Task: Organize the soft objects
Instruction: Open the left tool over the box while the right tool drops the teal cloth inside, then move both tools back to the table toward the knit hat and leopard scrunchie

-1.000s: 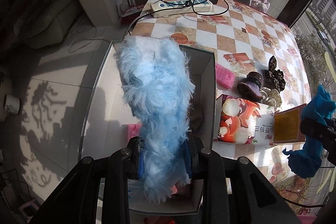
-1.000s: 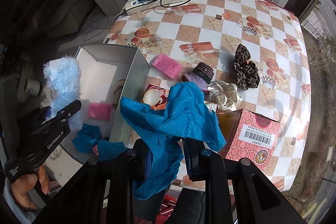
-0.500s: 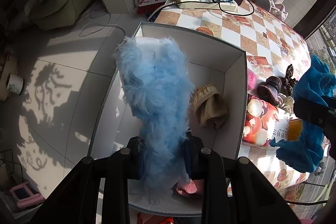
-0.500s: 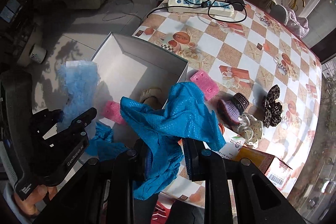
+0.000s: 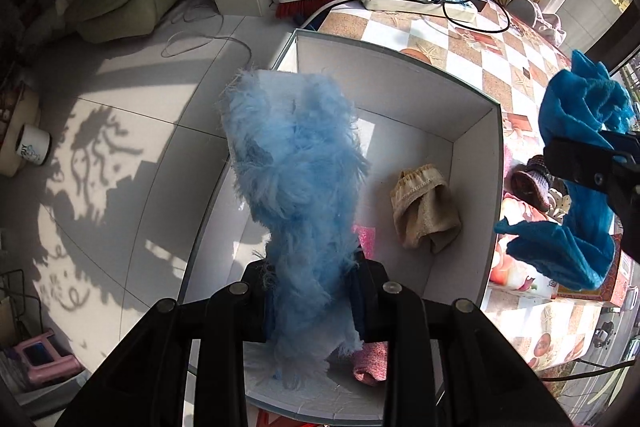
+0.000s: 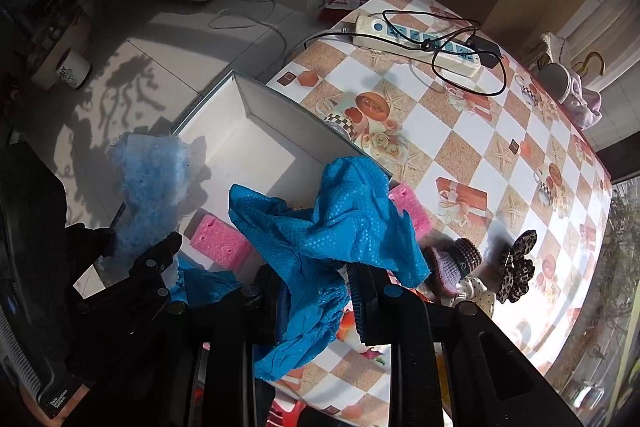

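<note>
Both units matte black plastic. Left gripper (image 5: 314,301): two flat angular arms, round grey screw heads along the top edges, blue pads on the inner faces of the fingers (image 5: 269,311). Right gripper (image 6: 320,301): same build, same screw heads, ribbed inner face on one of the fingers (image 6: 357,301). Left unit's body has a ribbed grey edge and small white lettering, too small to read.

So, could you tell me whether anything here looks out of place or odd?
Only the white box: it juts past the table edge over the floor, so it might tip. The beige cloth inside and both held cloths look fine.
</note>
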A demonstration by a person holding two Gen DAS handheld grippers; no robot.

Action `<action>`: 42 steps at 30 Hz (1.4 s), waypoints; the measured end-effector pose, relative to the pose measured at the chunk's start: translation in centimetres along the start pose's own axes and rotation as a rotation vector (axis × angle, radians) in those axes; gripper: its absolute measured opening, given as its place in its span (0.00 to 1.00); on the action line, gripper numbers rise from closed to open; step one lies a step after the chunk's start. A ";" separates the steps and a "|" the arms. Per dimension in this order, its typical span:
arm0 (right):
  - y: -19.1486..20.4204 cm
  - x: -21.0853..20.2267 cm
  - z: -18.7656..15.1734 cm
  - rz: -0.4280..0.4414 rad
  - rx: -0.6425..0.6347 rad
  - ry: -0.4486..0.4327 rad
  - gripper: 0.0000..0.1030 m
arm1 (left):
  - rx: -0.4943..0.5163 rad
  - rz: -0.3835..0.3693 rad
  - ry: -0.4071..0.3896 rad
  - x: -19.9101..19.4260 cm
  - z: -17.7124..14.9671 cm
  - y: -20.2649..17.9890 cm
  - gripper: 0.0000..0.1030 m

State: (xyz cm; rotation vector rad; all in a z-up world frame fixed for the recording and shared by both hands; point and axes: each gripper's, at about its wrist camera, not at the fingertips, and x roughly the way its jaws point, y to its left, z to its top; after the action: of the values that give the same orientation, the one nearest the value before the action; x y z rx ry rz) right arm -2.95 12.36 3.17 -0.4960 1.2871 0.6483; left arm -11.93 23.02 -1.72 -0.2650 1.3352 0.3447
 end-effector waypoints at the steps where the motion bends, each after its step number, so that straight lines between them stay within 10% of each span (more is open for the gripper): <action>1: 0.0 0.1 0.1 -0.001 -0.003 0.002 0.25 | 0.000 0.000 0.002 0.1 0.0 0.0 0.31; 28: 0.2 2.6 2.5 -0.006 -0.033 0.040 0.26 | 0.011 0.003 0.016 0.8 0.9 -0.2 0.41; 32: -0.2 2.6 2.7 -0.001 -0.012 0.044 0.68 | 0.003 0.009 0.002 0.5 1.0 -0.1 0.64; 38: -0.5 2.5 2.7 -0.014 -0.012 0.060 0.73 | -0.010 -0.002 0.003 0.5 1.0 -0.1 0.81; 42: -1.2 2.4 2.4 0.002 0.023 0.067 0.99 | -0.021 -0.017 -0.024 0.2 0.9 -0.2 0.86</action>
State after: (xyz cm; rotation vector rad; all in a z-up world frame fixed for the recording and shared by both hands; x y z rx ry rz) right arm -0.06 13.43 1.31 -0.5010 1.3567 0.6228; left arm -10.96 23.17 -1.76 -0.2887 1.3054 0.3461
